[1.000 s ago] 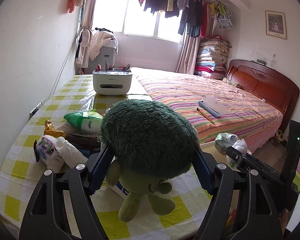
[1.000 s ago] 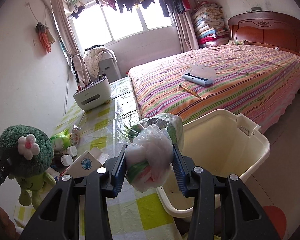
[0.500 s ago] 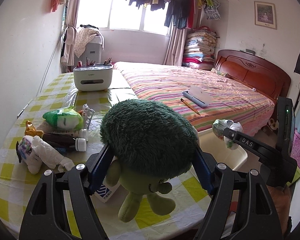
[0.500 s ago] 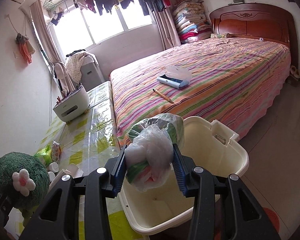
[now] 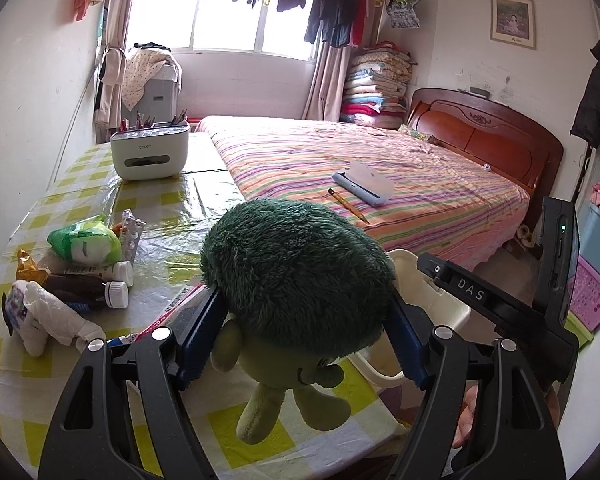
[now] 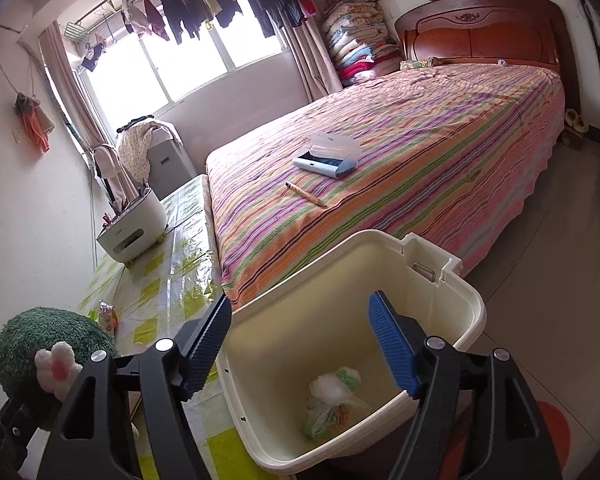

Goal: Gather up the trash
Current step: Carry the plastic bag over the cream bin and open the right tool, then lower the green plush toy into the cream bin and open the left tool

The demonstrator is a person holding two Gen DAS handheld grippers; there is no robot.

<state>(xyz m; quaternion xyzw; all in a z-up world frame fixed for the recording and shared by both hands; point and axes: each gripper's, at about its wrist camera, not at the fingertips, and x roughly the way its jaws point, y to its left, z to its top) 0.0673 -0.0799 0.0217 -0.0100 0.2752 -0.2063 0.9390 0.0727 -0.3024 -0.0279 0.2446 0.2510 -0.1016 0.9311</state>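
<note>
My left gripper [image 5: 300, 332] is shut on a green plush toy [image 5: 296, 280] and holds it above the checked table [image 5: 180, 208]. It also shows in the right wrist view [image 6: 44, 348]. My right gripper [image 6: 300, 340] is open and empty above the cream bin [image 6: 468, 304]. A knotted plastic trash bag [image 6: 332, 400] lies at the bottom of the bin. The bin's rim shows in the left wrist view [image 5: 440, 300] behind the toy. Trash lies on the table's left: a green packet [image 5: 84, 240], brown bottles [image 5: 88, 286], a blister pack [image 5: 132, 232], a crumpled white wrapper [image 5: 40, 316].
A white tissue box [image 5: 150, 156] with pens stands at the table's far end. The striped bed [image 5: 380, 184] beside the table holds a pencil case [image 5: 364, 184] and a pencil [image 5: 348, 206]. A flat carton [image 5: 172, 312] lies under the toy. Pink crates [image 5: 588, 292] stand at right.
My right gripper has opened and the plastic trash bag has dropped into the bin. The right gripper has moved further over the bin. The left gripper still holds the toy.
</note>
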